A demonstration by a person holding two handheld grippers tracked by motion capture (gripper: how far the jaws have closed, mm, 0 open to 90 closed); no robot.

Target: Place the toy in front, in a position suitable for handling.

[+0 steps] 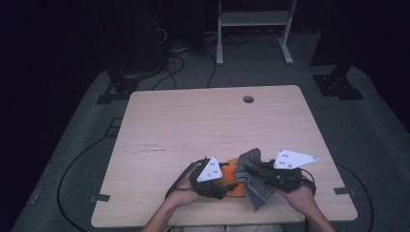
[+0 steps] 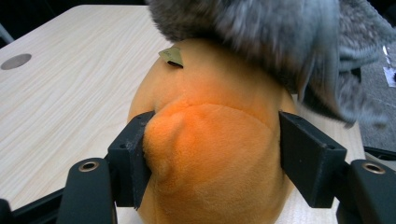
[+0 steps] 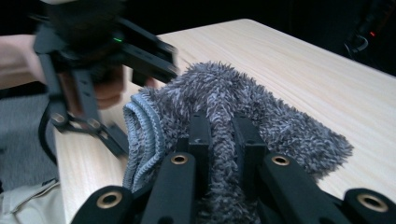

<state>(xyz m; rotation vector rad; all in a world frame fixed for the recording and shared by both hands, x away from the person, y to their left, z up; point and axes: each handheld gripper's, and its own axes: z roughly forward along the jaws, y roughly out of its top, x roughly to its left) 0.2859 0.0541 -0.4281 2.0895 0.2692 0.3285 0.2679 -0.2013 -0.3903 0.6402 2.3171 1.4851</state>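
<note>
- My left hand-held gripper is half closed, its jaws pressing the orange plush toy on the bench.
- My right hand-held gripper is closed tightly on the grey fluffy cloth, which hangs over the toy.

High view: dim overall, room around the desk nearly black, light falls from above onto the pale wood top, soft and even, no hard shadows, slight purple cast, mild softness. Left gripper view: bright, orange plush toy sharp and saturated, grey towel at top blurred. Right gripper view: towel fibres crisp, the other tool upper left smeared by motion blur, background dark.
</note>
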